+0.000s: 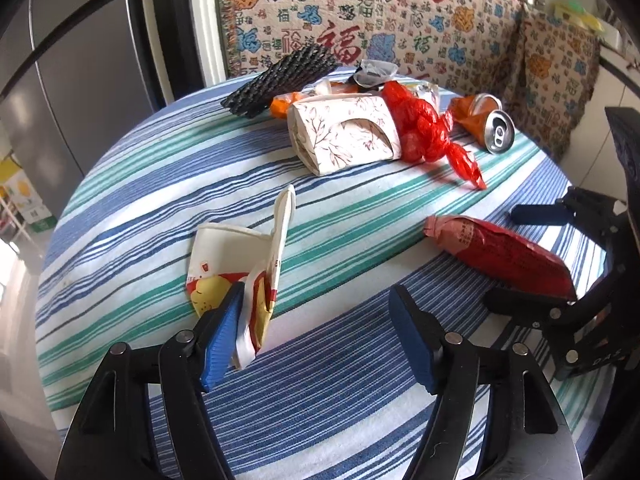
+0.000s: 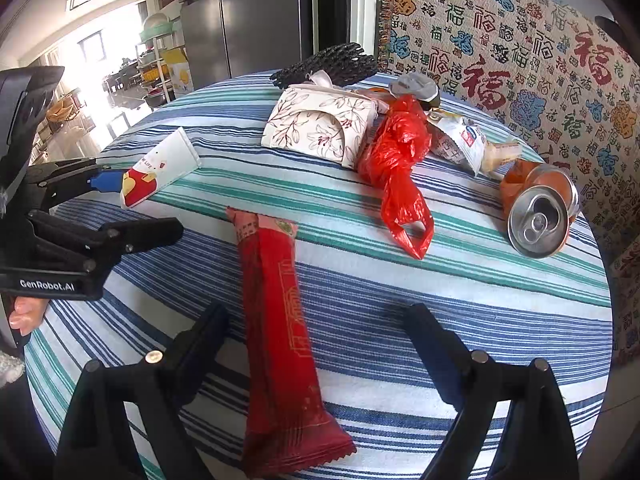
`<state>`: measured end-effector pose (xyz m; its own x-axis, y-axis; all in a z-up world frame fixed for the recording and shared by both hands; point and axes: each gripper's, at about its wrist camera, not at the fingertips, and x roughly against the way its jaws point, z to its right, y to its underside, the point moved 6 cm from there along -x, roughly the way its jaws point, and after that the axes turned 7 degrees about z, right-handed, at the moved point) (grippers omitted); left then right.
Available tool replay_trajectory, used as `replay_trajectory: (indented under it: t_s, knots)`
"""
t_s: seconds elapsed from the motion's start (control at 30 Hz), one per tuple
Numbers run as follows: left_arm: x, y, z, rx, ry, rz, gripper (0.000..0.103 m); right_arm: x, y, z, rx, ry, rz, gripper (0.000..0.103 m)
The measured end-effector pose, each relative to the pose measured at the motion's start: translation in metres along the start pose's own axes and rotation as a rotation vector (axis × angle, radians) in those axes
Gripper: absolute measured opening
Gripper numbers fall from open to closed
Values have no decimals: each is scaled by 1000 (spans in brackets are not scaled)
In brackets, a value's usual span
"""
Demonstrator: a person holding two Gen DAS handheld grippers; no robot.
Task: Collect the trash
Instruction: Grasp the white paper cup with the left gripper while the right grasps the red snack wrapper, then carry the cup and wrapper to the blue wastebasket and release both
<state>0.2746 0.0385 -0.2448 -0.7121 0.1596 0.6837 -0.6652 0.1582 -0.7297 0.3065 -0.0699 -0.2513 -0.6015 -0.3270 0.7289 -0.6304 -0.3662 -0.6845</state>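
Note:
A flattened paper cup lies on the striped tablecloth, its end against the inner pad of my left finger. My left gripper is open; the cup also shows in the right wrist view. My right gripper is open, its fingers either side of a long red snack wrapper, which also shows in the left wrist view. Farther back lie a floral tissue box, a red plastic bag, a crushed orange can, a white wrapper and black foam netting.
The round table's edge curves close on the right, with a patterned sofa cover behind. A steel fridge stands beyond the far edge. In the right wrist view the left gripper reaches in from the left.

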Motion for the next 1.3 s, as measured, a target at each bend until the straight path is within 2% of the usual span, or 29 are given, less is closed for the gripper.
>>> replay_trajectory:
  t_s: [0.17, 0.33, 0.43, 0.47, 0.5, 0.53, 0.57, 0.73, 0.97, 1.3]
  knots:
    - [12, -5, -4, -1, 34, 34, 73, 2, 2, 2, 4, -3, -8, 93]
    - [17, -5, -16, 26, 50, 37, 71, 8, 0, -3, 19, -49, -76, 90]
    - [13, -3, -15, 14, 39, 19, 57, 15, -10, -11, -10, -105, -52, 80]
    - [12, -3, -14, 12, 38, 13, 47, 16, -11, -13, -14, -114, -48, 70]
    - [11, -2, -13, 11, 36, 7, 29, 14, -12, -16, -16, -124, -54, 60]
    - [9, -2, -13, 6, 38, 0, 21, 10, -11, -18, -15, -131, -75, 26]
    - [10, -2, -12, 3, 39, 2, 21, 8, -9, -18, -13, -117, -85, 17]
    - [24, -11, -11, 20, 58, 69, 20, 26, -13, -13, -78, -100, -34, 15]
    - [29, -17, 11, 36, 143, 80, 20, 63, -12, 26, -183, -57, 40, 15]
    - [48, -34, 110, -37, 321, 116, 20, 132, 30, 113, -330, 81, 97, 14]
